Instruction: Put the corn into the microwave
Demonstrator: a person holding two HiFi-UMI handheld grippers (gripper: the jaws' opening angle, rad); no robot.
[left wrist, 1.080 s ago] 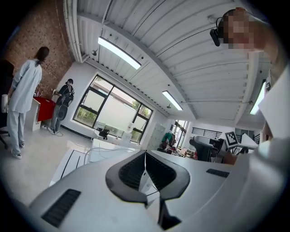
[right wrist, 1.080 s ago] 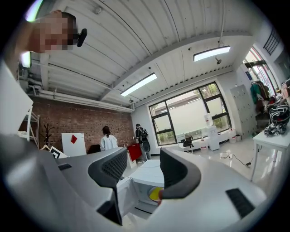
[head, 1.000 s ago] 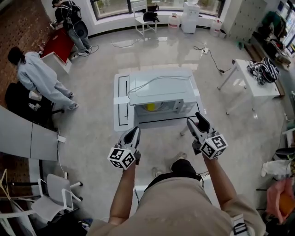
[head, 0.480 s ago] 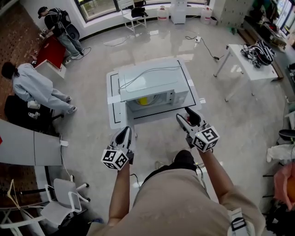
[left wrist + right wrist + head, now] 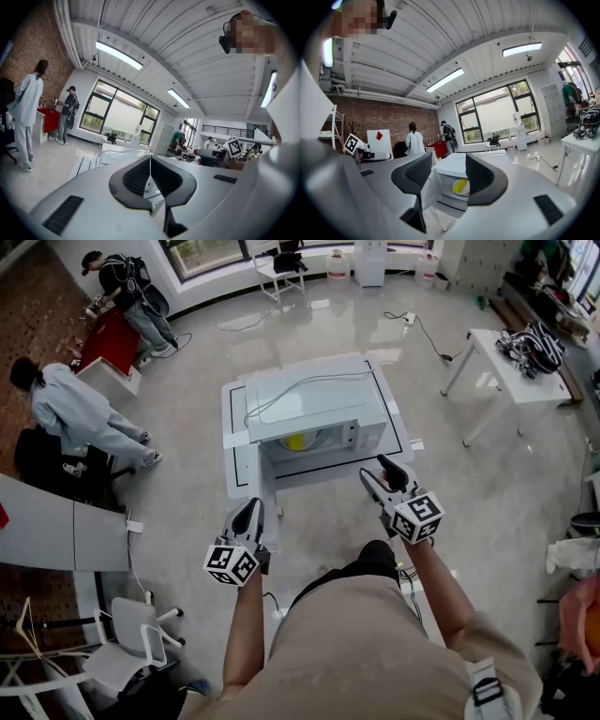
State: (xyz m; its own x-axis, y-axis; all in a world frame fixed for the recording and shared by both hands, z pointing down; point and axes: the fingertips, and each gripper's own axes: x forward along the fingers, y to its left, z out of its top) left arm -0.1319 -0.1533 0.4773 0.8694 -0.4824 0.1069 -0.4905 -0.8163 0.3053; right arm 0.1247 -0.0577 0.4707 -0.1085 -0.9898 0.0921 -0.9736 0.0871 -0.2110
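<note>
The yellow corn lies on a plate inside the white microwave, whose door hangs open toward me on its left side. In the right gripper view the corn shows through the gap between the jaws. My left gripper is held short of the microwave's front left, its jaws pressed together with nothing in them. My right gripper hovers off the front right corner, open and empty.
The microwave stands on a low white table marked with black tape, a cable across its top. Two people stand at the far left by a red box. A white side table is at right, a chair at lower left.
The head view has shifted a little, and both grippers sit slightly lower and closer to my body than a second ago. The jaws and the corn are unchanged.
</note>
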